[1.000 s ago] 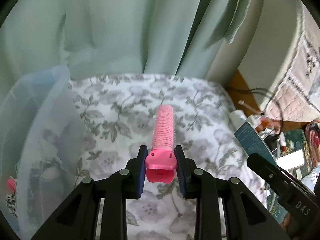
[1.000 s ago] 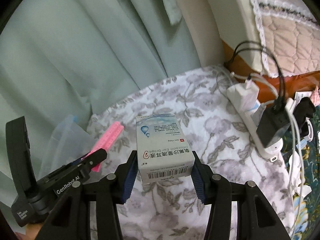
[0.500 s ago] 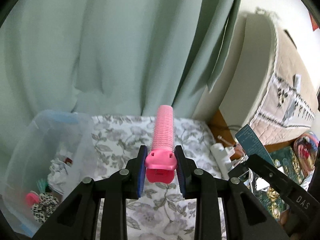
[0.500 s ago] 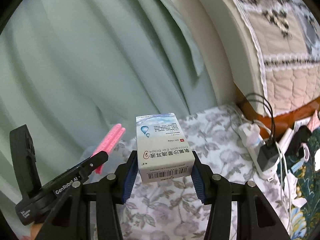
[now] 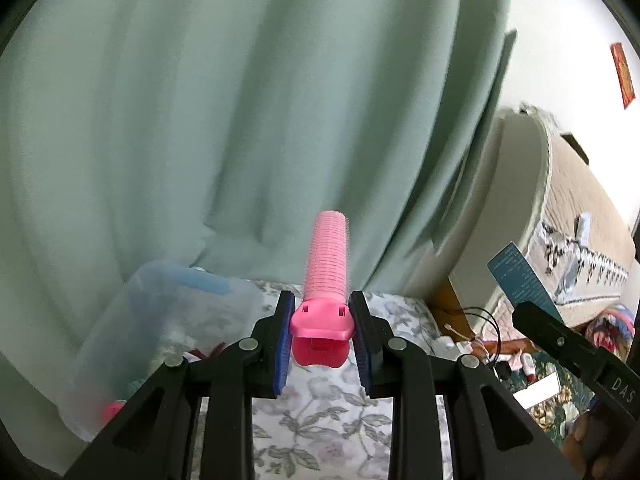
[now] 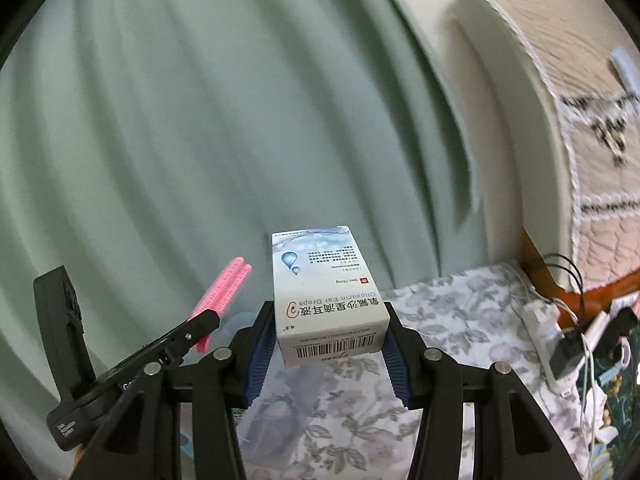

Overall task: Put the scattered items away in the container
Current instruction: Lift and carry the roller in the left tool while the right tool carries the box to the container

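My left gripper (image 5: 322,344) is shut on a pink hair roller (image 5: 325,280) and holds it high above the floral tablecloth (image 5: 320,428). A clear plastic container (image 5: 160,332) with several small items inside stands below and to the left of it. My right gripper (image 6: 328,344) is shut on a white ear drops box (image 6: 328,300), held up in the air. The pink roller (image 6: 224,292) and the left gripper (image 6: 156,352) show at the left of the right wrist view. The box's dark edge (image 5: 520,280) shows at the right of the left wrist view.
A green curtain (image 5: 240,120) hangs behind the table. A white power strip with plugs and cables (image 6: 560,344) lies at the table's right edge. A padded headboard with a quilted cover (image 6: 580,140) stands to the right.
Both grippers have risen from the tablecloth with their items still held. The container has come more fully into view below the left gripper.
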Motion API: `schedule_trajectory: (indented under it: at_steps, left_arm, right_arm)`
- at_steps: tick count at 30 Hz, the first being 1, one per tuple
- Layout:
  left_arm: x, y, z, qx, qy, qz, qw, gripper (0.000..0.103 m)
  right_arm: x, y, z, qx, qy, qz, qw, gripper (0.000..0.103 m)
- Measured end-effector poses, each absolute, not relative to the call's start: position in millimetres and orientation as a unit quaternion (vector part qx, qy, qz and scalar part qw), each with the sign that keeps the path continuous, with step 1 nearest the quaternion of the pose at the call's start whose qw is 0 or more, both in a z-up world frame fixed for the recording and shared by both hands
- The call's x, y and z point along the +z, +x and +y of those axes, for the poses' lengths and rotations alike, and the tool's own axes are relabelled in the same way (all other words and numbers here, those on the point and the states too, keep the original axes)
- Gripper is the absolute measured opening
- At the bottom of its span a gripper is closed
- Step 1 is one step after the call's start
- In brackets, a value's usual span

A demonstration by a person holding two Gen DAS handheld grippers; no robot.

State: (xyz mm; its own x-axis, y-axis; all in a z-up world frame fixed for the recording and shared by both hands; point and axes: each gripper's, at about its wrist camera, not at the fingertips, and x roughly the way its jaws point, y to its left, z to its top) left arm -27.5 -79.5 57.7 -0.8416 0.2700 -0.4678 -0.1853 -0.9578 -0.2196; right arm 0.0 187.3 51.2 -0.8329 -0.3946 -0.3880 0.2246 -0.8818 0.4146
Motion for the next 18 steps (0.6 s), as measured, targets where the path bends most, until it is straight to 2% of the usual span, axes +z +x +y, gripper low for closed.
schedule_trajectory:
  at_steps: [7,18]
  left_arm:
    - [57.9,-19.5,-134.8,0.959,-0.245,-0.116,0.086,0.028]
    - [37.1,-21.6,-205.9,0.954,-0.253,-0.159,0.038,0.028]
  right_arm:
    - [64.6,-3.3,138.6,-0.942,0.232,-0.144,0.193,0.053]
    - [56.3,-17.6,54.2,-0.932,0.256,-0.088,0.243,0.053]
